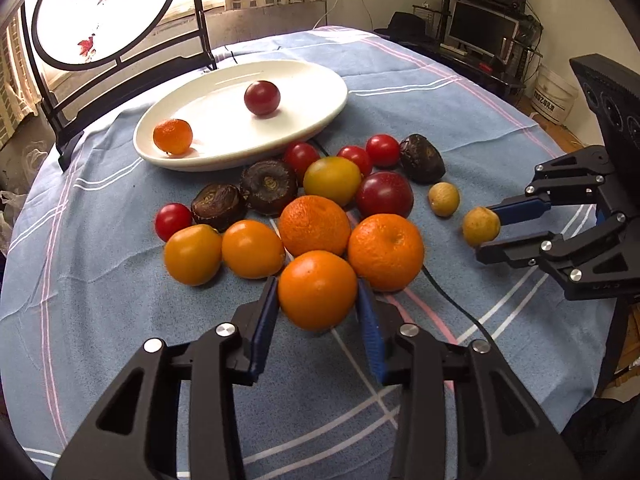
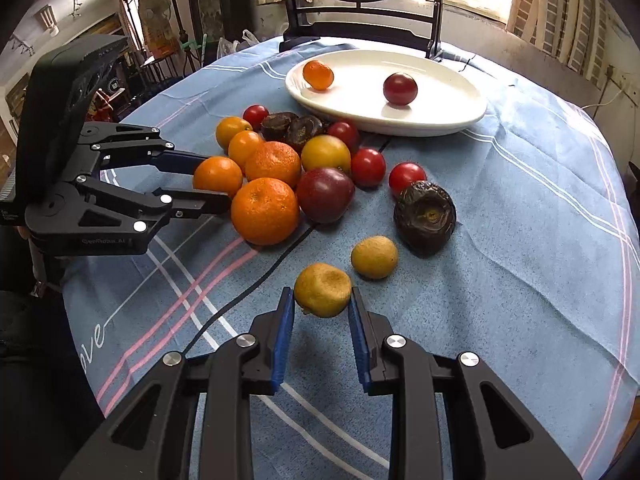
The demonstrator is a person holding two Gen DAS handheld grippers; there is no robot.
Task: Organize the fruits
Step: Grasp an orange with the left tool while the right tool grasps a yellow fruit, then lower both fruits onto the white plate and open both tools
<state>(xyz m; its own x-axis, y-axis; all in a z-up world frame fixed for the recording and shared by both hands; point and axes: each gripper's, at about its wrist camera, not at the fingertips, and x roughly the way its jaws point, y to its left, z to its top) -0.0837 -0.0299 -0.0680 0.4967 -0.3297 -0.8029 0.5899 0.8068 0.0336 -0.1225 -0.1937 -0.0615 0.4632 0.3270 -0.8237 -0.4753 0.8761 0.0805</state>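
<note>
A heap of fruits lies on the blue tablecloth: oranges, red tomatoes, dark brown fruits and a yellow-green tomato (image 1: 332,180). My left gripper (image 1: 318,292) is shut on a smooth orange (image 1: 317,290), which also shows in the right wrist view (image 2: 218,176). My right gripper (image 2: 322,296) is shut on a small yellow-brown fruit (image 2: 322,289), which also shows in the left wrist view (image 1: 481,226). A second small yellow-brown fruit (image 2: 374,257) lies just beyond it. The white oval plate (image 1: 304,120) holds a small orange (image 1: 173,136) and a dark red tomato (image 1: 262,97).
A black-framed round screen (image 1: 100,12) stands behind the plate at the table's far edge. A black cable (image 1: 460,304) runs across the cloth under the fruit heap. A desk with a monitor (image 1: 482,28) stands beyond the table.
</note>
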